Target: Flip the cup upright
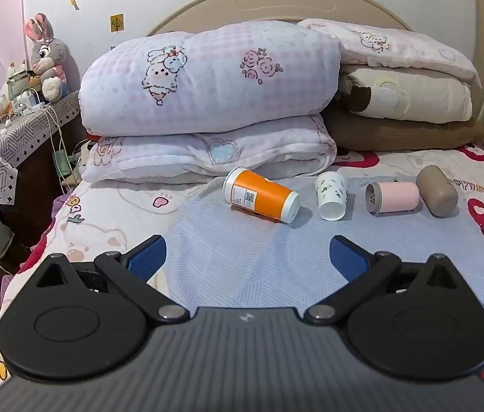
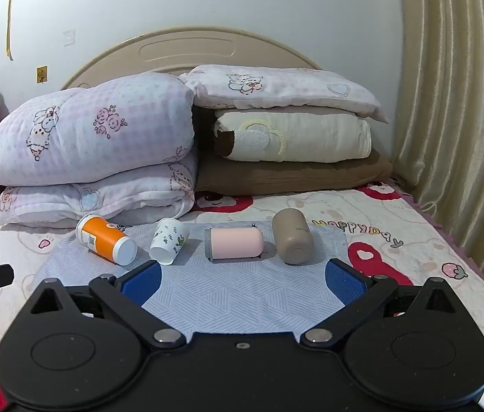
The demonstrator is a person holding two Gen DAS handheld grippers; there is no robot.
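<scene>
Left to right on the mat (image 2: 207, 292): orange cup (image 2: 104, 238), paper cup (image 2: 168, 245), pink cup (image 2: 235, 243), tan cup (image 2: 291, 240), all lying down; left gripper (image 1: 247, 257) and right gripper (image 2: 243, 283) fingers wide open, empty.

Lighting's pretty even and soft in both views, kind of a cool indoor look with no harsh glare anywhere. Shadows are faint, just small soft ones under the orange cup (image 1: 262, 198) and the other cups on the blue mat (image 1: 242, 257). Heavy fisheye warp: the headboard (image 2: 187, 48) bows, the curtain (image 2: 458, 120) curves, and the corners go black. The centre is sharp, edges get mushy, and the pink area at far left of the left wrist view looks washed out.
</scene>
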